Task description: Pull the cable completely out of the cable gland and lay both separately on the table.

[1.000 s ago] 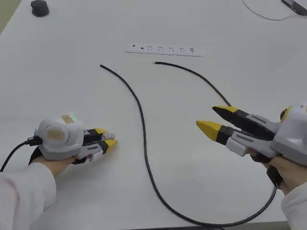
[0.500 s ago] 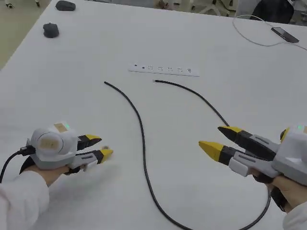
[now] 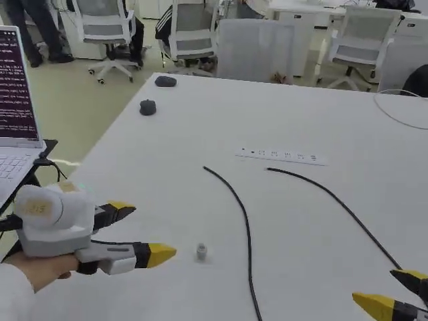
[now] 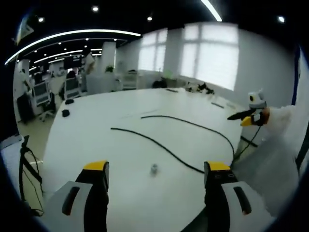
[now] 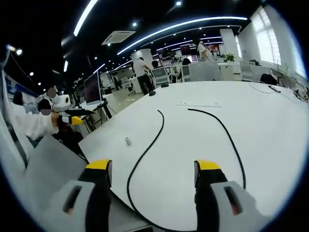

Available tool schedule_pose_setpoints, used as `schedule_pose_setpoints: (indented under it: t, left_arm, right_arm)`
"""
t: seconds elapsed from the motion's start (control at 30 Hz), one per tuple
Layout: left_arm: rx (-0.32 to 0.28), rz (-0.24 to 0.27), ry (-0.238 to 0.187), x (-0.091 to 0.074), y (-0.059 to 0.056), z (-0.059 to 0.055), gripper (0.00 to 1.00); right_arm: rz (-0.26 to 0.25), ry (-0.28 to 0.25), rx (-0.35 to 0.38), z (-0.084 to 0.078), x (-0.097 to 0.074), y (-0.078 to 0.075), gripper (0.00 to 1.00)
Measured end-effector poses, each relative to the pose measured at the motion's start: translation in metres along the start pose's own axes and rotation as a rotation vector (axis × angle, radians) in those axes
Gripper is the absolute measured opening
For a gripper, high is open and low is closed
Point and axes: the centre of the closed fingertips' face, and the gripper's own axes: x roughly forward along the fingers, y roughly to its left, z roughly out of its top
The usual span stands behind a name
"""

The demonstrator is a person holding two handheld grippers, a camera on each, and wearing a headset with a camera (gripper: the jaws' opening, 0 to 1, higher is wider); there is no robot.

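While both grippers are hanging spread and empty over the near side of the table, the cable gland is sitting alone on bare white surface, fully apart from the cable.

- Left gripper: jaws standing wide, nothing between them, hovering near the table's left edge. In the left gripper view the gland is lying ahead, between the two jaw tips but touching neither.
- Right gripper: jaws parted, holding nothing, showing at the lower right corner of the head view.
- Cable: lying flat in a long U. Both free ends are pointing toward the power strip without touching it. In the right gripper view the bend is running close to the near table edge.
- Gland is lying between the left gripper's lower jaw tip and the cable's left run, near both.
- Open room: a broad bare stretch is lying between the cable's two runs, and more beyond the strip.
- Two mice are sitting near the far left corner. A laptop is standing past the left edge, office chairs past the far edge.
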Motion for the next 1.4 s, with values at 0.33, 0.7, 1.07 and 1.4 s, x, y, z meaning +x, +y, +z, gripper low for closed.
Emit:
schedule_pose_setpoints:
  t: [0.33, 0.7, 1.07, 1.4]
  left_arm:
    - [-0.155, 0.021, 0.009, -0.017, -0.002, -0.025, 0.88]
    - [-0.155, 0.006, -0.005, -0.013, -0.01, -0.021, 0.87]
    - [-0.137, -0.007, 0.0, -0.004, -0.014, -0.022, 0.86]
    - [-0.142, -0.006, -0.006, 0.0, -0.014, -0.017, 0.87]
  right_arm:
    - [-0.017, 0.017, 0.009, -0.003, -0.019, -0.001, 0.74]
    - [0.014, 0.04, -0.003, -0.007, -0.008, 0.01, 0.73]
    - [0.01, 0.039, 0.008, -0.013, -0.01, 0.001, 0.72]
    - [0.007, 0.046, 0.032, -0.014, -0.005, -0.004, 0.71]
